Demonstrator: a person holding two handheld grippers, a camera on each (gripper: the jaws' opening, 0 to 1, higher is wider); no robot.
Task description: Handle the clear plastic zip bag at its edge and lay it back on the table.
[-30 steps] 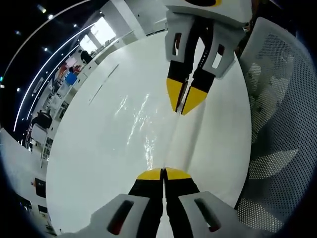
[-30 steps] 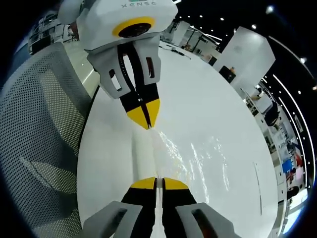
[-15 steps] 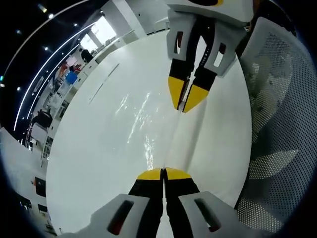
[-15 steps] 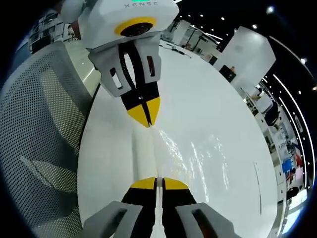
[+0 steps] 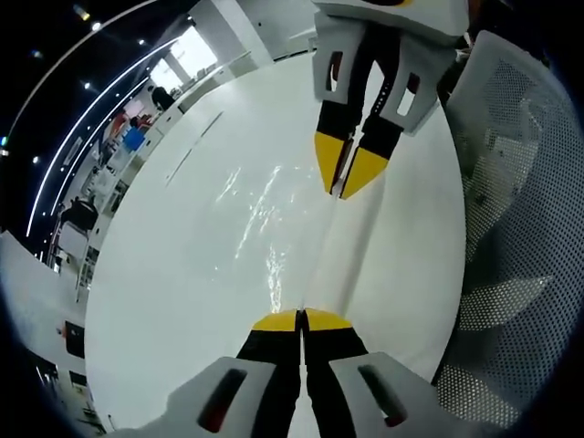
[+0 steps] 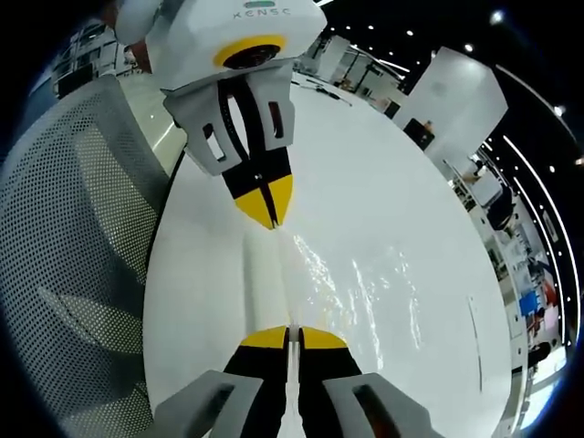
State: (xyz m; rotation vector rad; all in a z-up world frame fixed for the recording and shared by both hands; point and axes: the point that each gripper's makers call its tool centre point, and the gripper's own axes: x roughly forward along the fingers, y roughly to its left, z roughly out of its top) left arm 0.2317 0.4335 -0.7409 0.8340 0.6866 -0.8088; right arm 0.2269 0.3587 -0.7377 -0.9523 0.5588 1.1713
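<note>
as seen along the left gripper (image 5: 300, 321), its jaws are clenched on the zip bag (image 5: 274, 228) edge, stretched over the table (image 5: 164, 301) toward the right gripper (image 5: 345, 179), also clamped on it. the right gripper view adds a mesh chair (image 6: 64, 228) at left; both ends should probably lower together, keeping the film taut.

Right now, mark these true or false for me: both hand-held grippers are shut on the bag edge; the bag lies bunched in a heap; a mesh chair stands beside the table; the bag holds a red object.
1. Both hand-held grippers, left and right, are shut on the zip bag edge: true.
2. The bag lies bunched in a heap: false; its edge is stretched straight between the two grippers.
3. A mesh chair stands beside the table: true.
4. The bag holds a red object: false; it looks clear and empty.
</note>
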